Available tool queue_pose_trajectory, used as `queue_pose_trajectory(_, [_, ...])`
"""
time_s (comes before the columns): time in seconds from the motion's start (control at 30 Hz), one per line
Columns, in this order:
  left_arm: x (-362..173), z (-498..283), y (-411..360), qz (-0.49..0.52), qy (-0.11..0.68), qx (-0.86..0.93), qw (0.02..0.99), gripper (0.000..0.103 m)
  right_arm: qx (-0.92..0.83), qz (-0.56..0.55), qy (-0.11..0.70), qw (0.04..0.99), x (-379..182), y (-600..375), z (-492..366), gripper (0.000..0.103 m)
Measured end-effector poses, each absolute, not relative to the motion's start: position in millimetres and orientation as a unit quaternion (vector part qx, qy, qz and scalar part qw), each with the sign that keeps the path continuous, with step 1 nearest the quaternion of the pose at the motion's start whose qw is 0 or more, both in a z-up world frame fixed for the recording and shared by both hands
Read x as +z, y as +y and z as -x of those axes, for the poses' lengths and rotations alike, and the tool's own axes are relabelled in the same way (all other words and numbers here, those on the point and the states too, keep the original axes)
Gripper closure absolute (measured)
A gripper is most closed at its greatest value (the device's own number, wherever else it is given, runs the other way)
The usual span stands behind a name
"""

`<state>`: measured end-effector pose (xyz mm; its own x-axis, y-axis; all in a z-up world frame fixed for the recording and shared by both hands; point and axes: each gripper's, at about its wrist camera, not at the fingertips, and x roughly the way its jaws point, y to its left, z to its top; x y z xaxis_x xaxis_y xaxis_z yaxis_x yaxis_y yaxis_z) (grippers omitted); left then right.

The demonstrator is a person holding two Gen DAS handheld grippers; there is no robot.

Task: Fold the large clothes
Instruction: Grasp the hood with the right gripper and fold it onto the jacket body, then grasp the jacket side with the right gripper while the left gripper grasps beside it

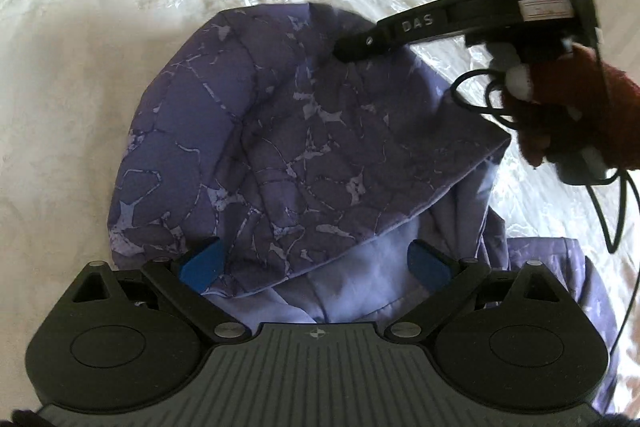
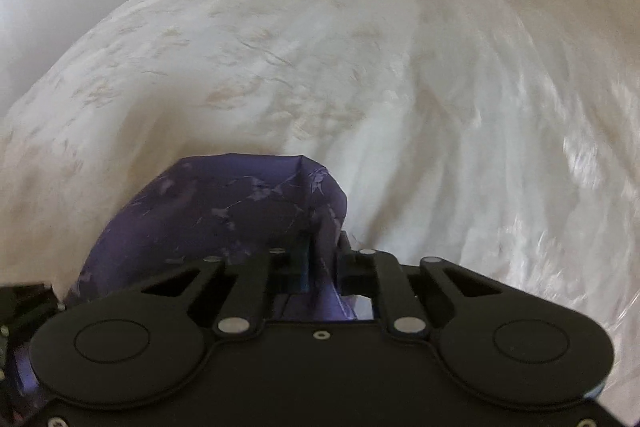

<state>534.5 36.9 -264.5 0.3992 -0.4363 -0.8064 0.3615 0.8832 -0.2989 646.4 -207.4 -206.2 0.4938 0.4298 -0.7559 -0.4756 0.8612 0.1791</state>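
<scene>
The purple patterned garment lies mid-bed on the white bedspread, its long axis running away from the left gripper — fingers spread wide over the pale lining. Only the left view shows the right gripper at the far edge; the right view shows its fingers clamped on a fold (blurred).

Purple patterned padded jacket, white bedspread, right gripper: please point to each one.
Purple patterned padded jacket (image 1: 280, 131), left wrist view, folded outer shell.
White bedspread (image 1: 120, 7), left wrist view, bare part.
Right gripper (image 1: 352, 49), left wrist view, fingertips on jacket.
</scene>
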Motion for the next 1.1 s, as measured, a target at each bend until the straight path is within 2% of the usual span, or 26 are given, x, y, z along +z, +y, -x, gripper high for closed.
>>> queue_pose_trajectory(0.17, [-255, -524, 41, 0.032, 0.492, -0.224, 0.841, 0.004, 0.302, 0.081, 0.34, 0.887, -162, -202, -598, 0.088])
queue_pose_trajectory(0.4, [-225, -474, 71, 0.046, 0.487, -0.196, 0.85, 0.004, 0.374, 0.187, 0.225, 0.88, -115, -204, -480, 0.088])
queue_pose_trajectory(0.57, [-203, -412, 97, 0.06, 0.493, -0.203, 0.844, 0.004, 0.417, 0.256, 0.225, 0.842, -118, -209, -388, 0.088])
queue_pose_trajectory(0.77, [-193, -348, 118, 0.081, 0.528, -0.241, 0.81, 0.004, 0.451, 0.357, 0.259, 0.776, -162, -218, -300, 0.087])
queue_pose_trajectory(0.9, [-196, -313, 121, 0.111, 0.545, -0.251, 0.793, 0.004, 0.429, 0.343, 0.332, 0.767, -186, -225, -282, 0.074])
queue_pose_trajectory(0.93, [-197, -308, 123, 0.122, 0.546, -0.248, 0.791, 0.004, 0.417, 0.319, 0.356, 0.773, -187, -228, -284, 0.064])
queue_pose_trajectory(1.03, [-200, -301, 129, 0.166, 0.545, -0.236, 0.787, 0.004, 0.364, 0.198, 0.417, 0.809, -181, -244, -299, 0.041])
queue_pose_trajectory(1.1, [-203, -300, 134, 0.192, 0.54, -0.22, 0.789, 0.004, 0.317, 0.096, 0.443, 0.833, -174, -259, -310, 0.039])
